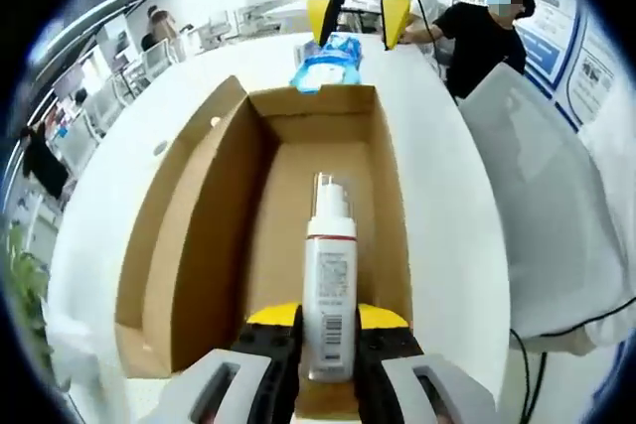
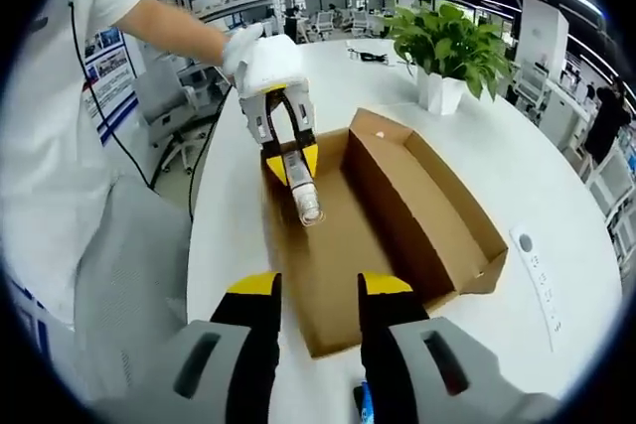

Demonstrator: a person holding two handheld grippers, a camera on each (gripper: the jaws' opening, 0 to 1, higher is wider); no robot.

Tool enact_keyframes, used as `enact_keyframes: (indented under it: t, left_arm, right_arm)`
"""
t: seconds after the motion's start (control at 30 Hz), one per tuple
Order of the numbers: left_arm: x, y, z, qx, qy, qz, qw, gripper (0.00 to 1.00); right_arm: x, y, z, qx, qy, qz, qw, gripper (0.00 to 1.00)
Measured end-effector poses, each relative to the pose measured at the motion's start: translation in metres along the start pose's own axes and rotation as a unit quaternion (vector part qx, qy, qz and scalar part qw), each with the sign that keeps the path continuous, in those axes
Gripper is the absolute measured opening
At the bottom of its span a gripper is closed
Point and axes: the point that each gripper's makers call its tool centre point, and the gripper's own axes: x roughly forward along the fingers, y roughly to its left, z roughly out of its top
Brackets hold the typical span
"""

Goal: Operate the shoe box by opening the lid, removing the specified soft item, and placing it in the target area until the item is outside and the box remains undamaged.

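While the shoe box (image 1: 199, 245) lies open on the white table (image 1: 437, 146), our left gripper (image 1: 328, 330) is clenched on a white pump bottle (image 1: 331, 275) and holds it over the inside of the box. From the right gripper view we see the same bottle (image 2: 303, 196) hanging from the left gripper (image 2: 290, 161), with its clear cap pointing down toward the cardboard floor. Our right gripper (image 2: 320, 295) has its jaws released and nothing is between them. A blue soft pack (image 1: 328, 59) lies on the table just beyond the far end of the box, so we judge that this soft item is already outside.

We think the main risk is now the bottle. It is smooth and round, and the jaws hold it near the base, so it can slip or turn if we move too fast. If we bring it out too low, it can also hit the box wall (image 2: 427, 206) and bend the cardboard. The potted plant (image 2: 447, 52) stands well apart from the box
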Motion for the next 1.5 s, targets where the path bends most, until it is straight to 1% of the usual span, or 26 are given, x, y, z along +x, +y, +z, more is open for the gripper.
enact_keyframes:
  t: [0.1, 0.2, 0.27, 0.33, 0.4, 0.5, 0.6, 0.67, 0.7, 0.77, 0.83, 0.9, 0.97, 1.0, 1.03, 1.1, 1.2, 1.23, 1.27, 1.33, 1.37, 1.4, 1.5]
  left_arm:
    - [-0.005, 0.0, 0.005, -0.008, -0.014, 0.007, 0.9998, 0.18]
    - [-0.011, -0.001, 0.014, -0.016, -0.03, 0.015, 0.9993, 0.18]
    - [-0.016, -0.003, 0.023, -0.023, -0.045, 0.022, 0.9985, 0.18]
    - [-0.02, 0.001, 0.03, -0.034, -0.066, 0.034, 0.9967, 0.18]
    - [-0.026, 0.001, 0.042, -0.047, -0.087, 0.044, 0.9942, 0.18]
    - [-0.036, 0.003, 0.06, -0.072, -0.123, 0.061, 0.9879, 0.18]
    - [-0.04, -0.002, 0.072, -0.078, -0.137, 0.069, 0.9851, 0.19]
    - [-0.042, -0.006, 0.084, -0.085, -0.15, 0.075, 0.9822, 0.19]
    - [-0.044, -0.011, 0.094, -0.088, -0.159, 0.079, 0.98, 0.19]
    - [-0.047, -0.016, 0.105, -0.094, -0.171, 0.083, 0.9771, 0.19]
    - [-0.051, -0.018, 0.119, -0.102, -0.192, 0.095, 0.9715, 0.19]
    - [-0.053, -0.021, 0.13, -0.11, -0.207, 0.099, 0.967, 0.19]
    - [-0.055, -0.021, 0.142, -0.119, -0.228, 0.105, 0.9607, 0.19]
    - [-0.056, -0.021, 0.148, -0.122, -0.237, 0.107, 0.9579, 0.19]
    - [-0.057, -0.024, 0.157, -0.126, -0.249, 0.108, 0.9542, 0.19]
    - [-0.057, -0.028, 0.167, -0.128, -0.259, 0.11, 0.9511, 0.19]
    - [-0.056, -0.034, 0.187, -0.133, -0.279, 0.113, 0.9443, 0.19]
    - [-0.055, -0.034, 0.19, -0.134, -0.282, 0.115, 0.943, 0.19]
    - [-0.055, -0.035, 0.196, -0.137, -0.29, 0.117, 0.94, 0.19]
    - [-0.056, -0.037, 0.206, -0.145, -0.305, 0.119, 0.9337, 0.19]
    - [-0.058, -0.038, 0.213, -0.149, -0.32, 0.119, 0.9281, 0.19]
    - [-0.059, -0.039, 0.217, -0.154, -0.326, 0.119, 0.9251, 0.19]
    - [-0.061, -0.041, 0.231, -0.163, -0.347, 0.117, 0.9164, 0.19]
  right_arm:
    - [-0.002, -0.001, 0.005, 0.003, -0.008, -0.004, 1.0, 0.3]
    - [-0.006, 0.003, 0.012, 0.003, -0.013, -0.008, 0.9999, 0.3]
    - [-0.009, 0.007, 0.014, 0.003, -0.016, -0.01, 0.9998, 0.31]
    - [-0.013, 0.009, 0.017, 0.004, -0.022, -0.014, 0.9996, 0.31]
    - [-0.018, 0.009, 0.02, 0.006, -0.03, -0.018, 0.9994, 0.32]
    - [-0.029, 0.011, 0.025, 0.014, -0.047, -0.029, 0.9984, 0.33]
    - [-0.037, 0.01, 0.028, 0.016, -0.059, -0.035, 0.9975, 0.34]
    - [-0.043, 0.011, 0.031, 0.017, -0.069, -0.04, 0.9966, 0.34]
    - [-0.046, 0.012, 0.033, 0.018, -0.077, -0.041, 0.996, 0.34]
    - [-0.051, 0.016, 0.034, 0.019, -0.082, -0.044, 0.9954, 0.35]
    - [-0.059, 0.016, 0.036, 0.023, -0.092, -0.052, 0.9942, 0.36]
    - [-0.065, 0.017, 0.038, 0.029, -0.105, -0.052, 0.9927, 0.38]
    - [-0.072, 0.016, 0.04, 0.038, -0.123, -0.058, 0.9899, 0.38]
    - [-0.076, 0.015, 0.044, 0.048, -0.14, -0.065, 0.9868, 0.39]
    - [-0.079, 0.016, 0.046, 0.054, -0.152, -0.065, 0.9848, 0.39]
    - [-0.084, 0.018, 0.046, 0.059, -0.161, -0.064, 0.9831, 0.4]
    - [-0.094, 0.015, 0.044, 0.063, -0.173, -0.081, 0.9795, 0.41]
    - [-0.097, 0.016, 0.046, 0.073, -0.187, -0.085, 0.9759, 0.42]
    - [-0.103, 0.014, 0.048, 0.085, -0.204, -0.089, 0.9712, 0.43]
    - [-0.111, 0.011, 0.047, 0.094, -0.219, -0.096, 0.9666, 0.44]
    - [-0.115, 0.01, 0.046, 0.098, -0.224, -0.099, 0.9647, 0.45]
    - [-0.118, 0.009, 0.046, 0.1, -0.229, -0.1, 0.9631, 0.44]
    - [-0.13, 0.01, 0.048, 0.119, -0.261, -0.101, 0.9525, 0.44]
